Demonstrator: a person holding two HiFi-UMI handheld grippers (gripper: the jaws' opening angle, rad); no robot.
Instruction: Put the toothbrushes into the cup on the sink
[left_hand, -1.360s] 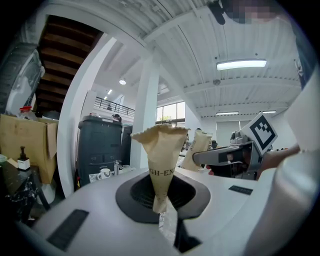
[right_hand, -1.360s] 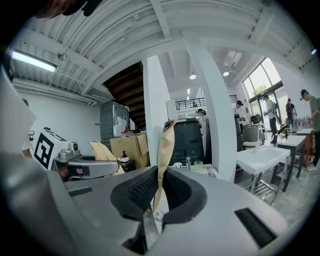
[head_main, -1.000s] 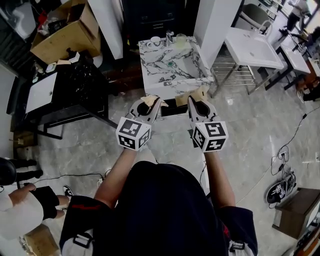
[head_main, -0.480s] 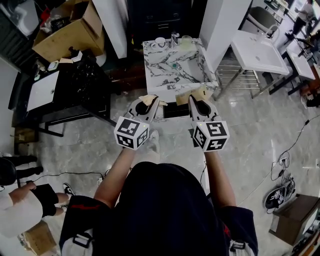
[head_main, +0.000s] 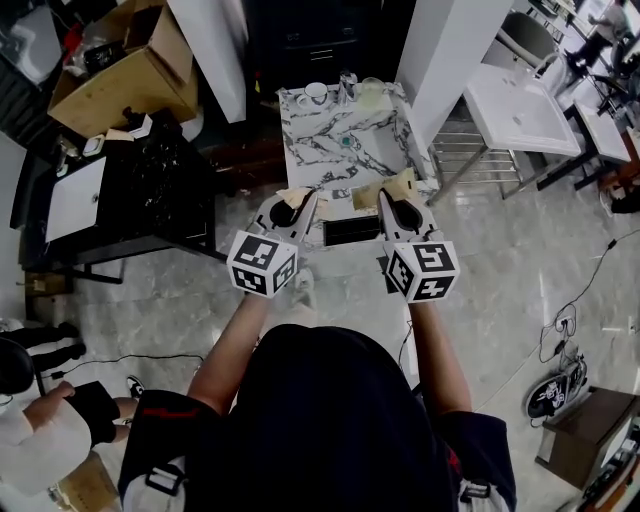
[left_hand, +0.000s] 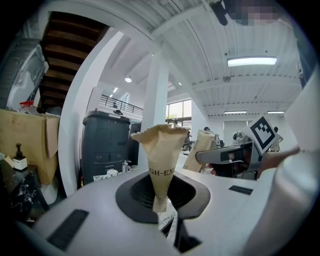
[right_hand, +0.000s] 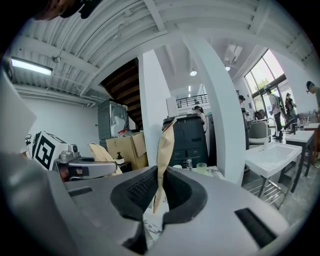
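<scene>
1. Left gripper: held over the floor just short of the marble sink. Jaws pinched on the foot of a brown paper packet that stands upright; its contents are hidden.
2. Right gripper: same side of the sink, beside the left one but apart from it. Jaws pinched on a second brown packet, seen edge-on and upright.
3. White cup and pale green cup: both on the sink's far edge, well away from both packets.
4. Cardboard box and black bench: left of the sink.
5. White basin: right of the sink.
</scene>
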